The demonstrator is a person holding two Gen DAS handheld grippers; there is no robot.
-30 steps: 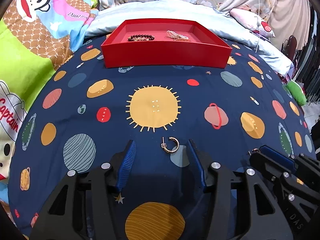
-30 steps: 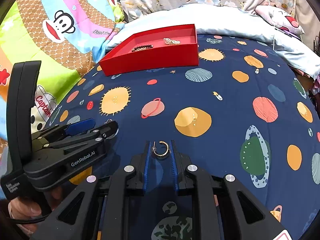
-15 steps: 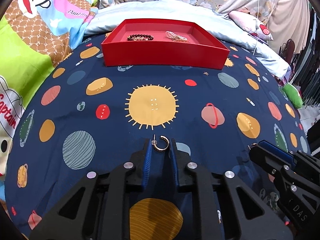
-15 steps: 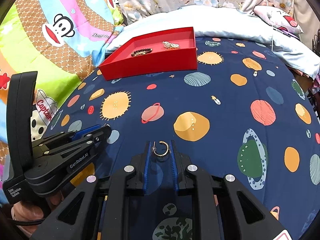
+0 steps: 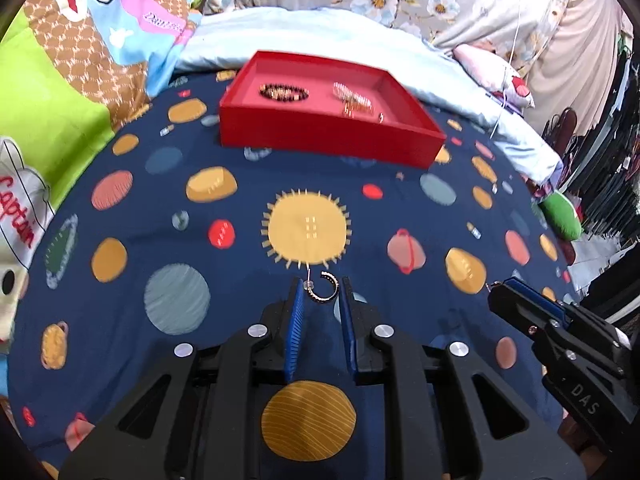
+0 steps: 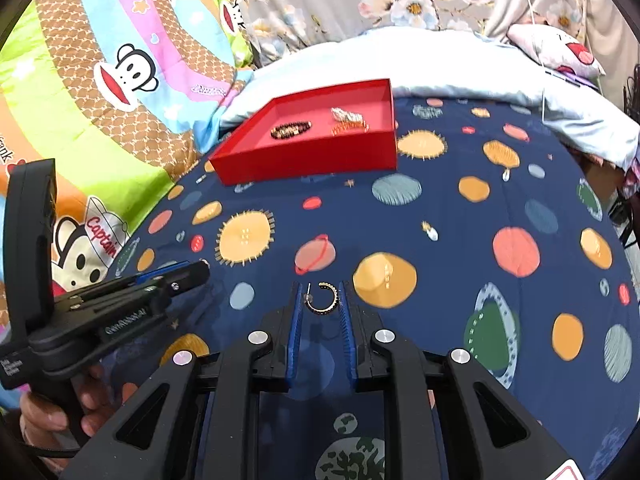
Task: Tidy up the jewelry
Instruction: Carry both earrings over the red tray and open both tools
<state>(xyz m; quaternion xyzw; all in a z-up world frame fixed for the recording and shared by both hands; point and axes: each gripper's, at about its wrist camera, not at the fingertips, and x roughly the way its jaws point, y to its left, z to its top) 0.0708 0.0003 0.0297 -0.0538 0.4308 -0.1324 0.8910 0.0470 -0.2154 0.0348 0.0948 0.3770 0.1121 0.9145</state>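
Note:
My left gripper [image 5: 320,290] is shut on a gold hoop earring [image 5: 325,289] and holds it above the planet-print blanket. My right gripper [image 6: 320,294] is shut on a second gold hoop earring [image 6: 323,298], also lifted. A red tray [image 5: 332,136] stands at the far side of the bed, and it shows in the right wrist view [image 6: 308,160] too. Inside it lie a dark bead bracelet [image 5: 284,93] and a pale chain piece [image 5: 352,100]. Each gripper shows in the other's view, the right [image 5: 560,336] and the left [image 6: 120,304].
The navy planet-print blanket [image 5: 160,240] covers the bed. A bright monkey-print quilt [image 6: 100,80] lies on the left, a pale blue cover [image 5: 320,28] behind the tray, and pillows and hanging clothes [image 5: 600,160] on the right.
My left gripper closed on the earring that lay on the blanket and lifted it. Both grippers have moved closer to the red tray; the right kept hold of its earring.

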